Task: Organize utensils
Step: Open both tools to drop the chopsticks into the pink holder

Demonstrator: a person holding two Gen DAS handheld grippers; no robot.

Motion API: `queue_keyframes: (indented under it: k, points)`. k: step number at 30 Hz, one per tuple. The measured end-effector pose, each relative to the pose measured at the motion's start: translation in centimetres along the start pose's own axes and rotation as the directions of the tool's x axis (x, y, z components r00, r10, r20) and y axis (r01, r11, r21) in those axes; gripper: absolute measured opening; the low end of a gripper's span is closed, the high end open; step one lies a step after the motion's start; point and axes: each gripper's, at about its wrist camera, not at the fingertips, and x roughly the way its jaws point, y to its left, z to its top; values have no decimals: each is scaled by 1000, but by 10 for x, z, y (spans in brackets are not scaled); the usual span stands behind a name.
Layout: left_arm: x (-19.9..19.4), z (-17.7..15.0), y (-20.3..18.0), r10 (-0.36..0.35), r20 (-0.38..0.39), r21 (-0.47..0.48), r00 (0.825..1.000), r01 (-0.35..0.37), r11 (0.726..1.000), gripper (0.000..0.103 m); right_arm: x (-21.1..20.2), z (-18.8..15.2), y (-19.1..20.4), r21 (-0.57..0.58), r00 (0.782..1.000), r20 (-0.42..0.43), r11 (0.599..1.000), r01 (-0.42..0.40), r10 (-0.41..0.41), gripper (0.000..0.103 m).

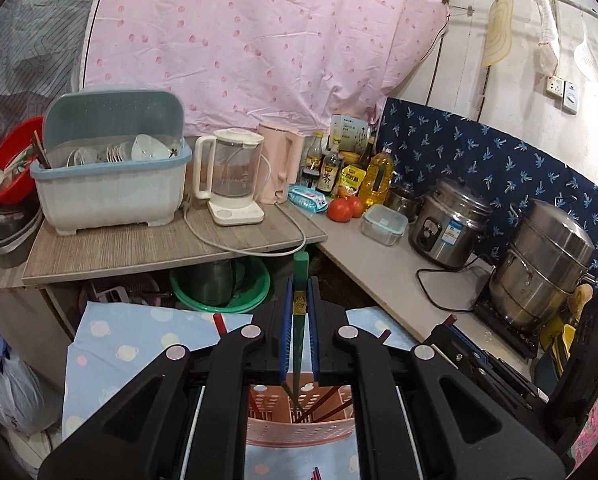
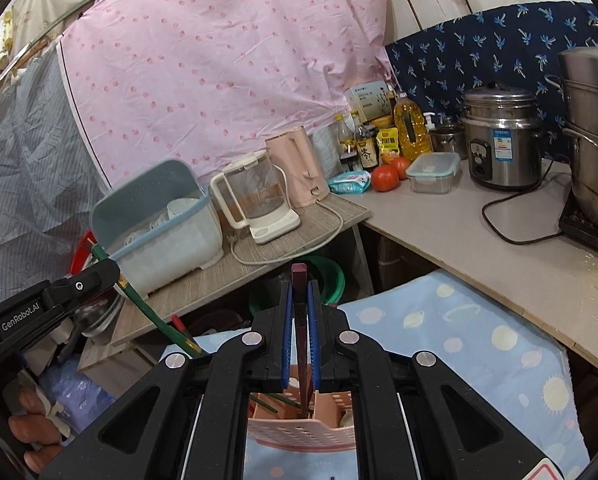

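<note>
In the left wrist view my left gripper (image 1: pixel 299 292) is shut on a green chopstick (image 1: pixel 300 272) that stands upright between the blue pads. Its lower end reaches into a pink perforated utensil holder (image 1: pixel 299 428), where several dark red chopsticks (image 1: pixel 323 404) lean. In the right wrist view my right gripper (image 2: pixel 299 296) is shut on a dark red chopstick (image 2: pixel 299 280), whose lower end dips into the same pink holder (image 2: pixel 303 432). The left gripper (image 2: pixel 99 276) shows at the left edge, with its green chopstick (image 2: pixel 155 316) slanting down toward the holder.
The holder sits on a light blue dotted cloth (image 1: pixel 139 340). Behind it a wooden shelf (image 1: pixel 159 248) carries a dish rack (image 1: pixel 111 184) and a glass kettle (image 1: pixel 231 176). The counter on the right holds tomatoes (image 1: pixel 343 208), a rice cooker (image 1: pixel 451 224) and a steel steamer (image 1: pixel 547 272).
</note>
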Motion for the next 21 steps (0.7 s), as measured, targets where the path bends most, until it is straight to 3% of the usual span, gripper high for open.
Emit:
queue_keyframes:
  k: [3,5,6,7,15,21]
  points:
    - [1,-4,3,5,-2,2,1000,-5,1000,10,2,-4,-3,1,1000,-13,1000,8,-8,8]
    - [-1,-5,5,17,0,-5,1000,-17,1000,27,-2,-6,-4,0,1000,1,1000,27,-27,13]
    - [-2,-5,7,22,3,-11,1000,-22,1000,42,-4,-6,-4,-4,999,5,999,34,-34,17]
    - [-5,-7,8,30,10,-18,1000,-29,999,51,-7,-7,-4,-5,999,10,999,38,-38,22]
    - [-29,-19,14,41,-4,-15,999,-41,999,51,-40,-15,-10,18,999,29,999,30,-31,26]
    - [-49,-45,12,35,-58,6,998,-35,999,51,-67,-43,-14,22,1000,4,1000,21,-21,26]
